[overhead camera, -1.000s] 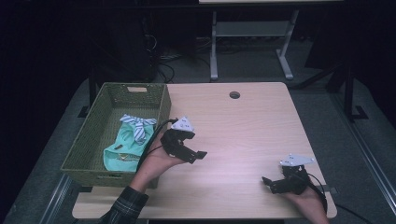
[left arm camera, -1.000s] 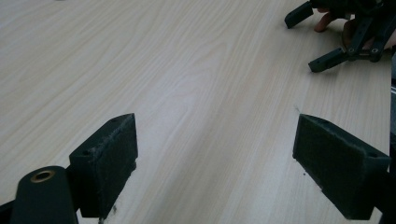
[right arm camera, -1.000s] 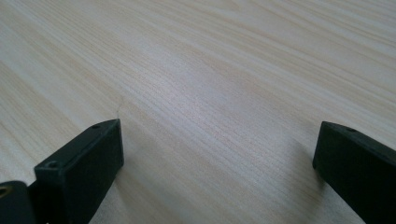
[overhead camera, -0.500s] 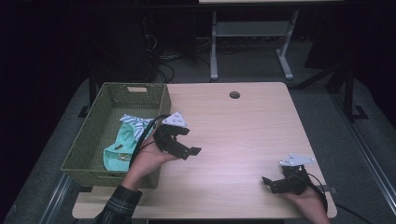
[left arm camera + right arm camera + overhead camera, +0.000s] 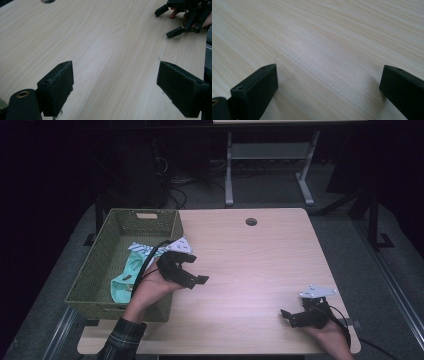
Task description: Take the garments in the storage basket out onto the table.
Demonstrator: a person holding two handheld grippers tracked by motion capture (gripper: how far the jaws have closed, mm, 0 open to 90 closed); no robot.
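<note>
Since a moment ago, the left claw (image 5: 192, 269) has moved up and back toward the basket (image 5: 95, 270); it is wide open, holding nothing. Clothes (image 5: 127, 275) lie in the basket, just beside it. Right claw (image 5: 292, 316) rests open on the table (image 5: 250, 265), well apart.

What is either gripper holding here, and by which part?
Nothing. The left gripper hangs open above the table beside the basket of clothes; the right gripper is open too, jaws empty.
</note>
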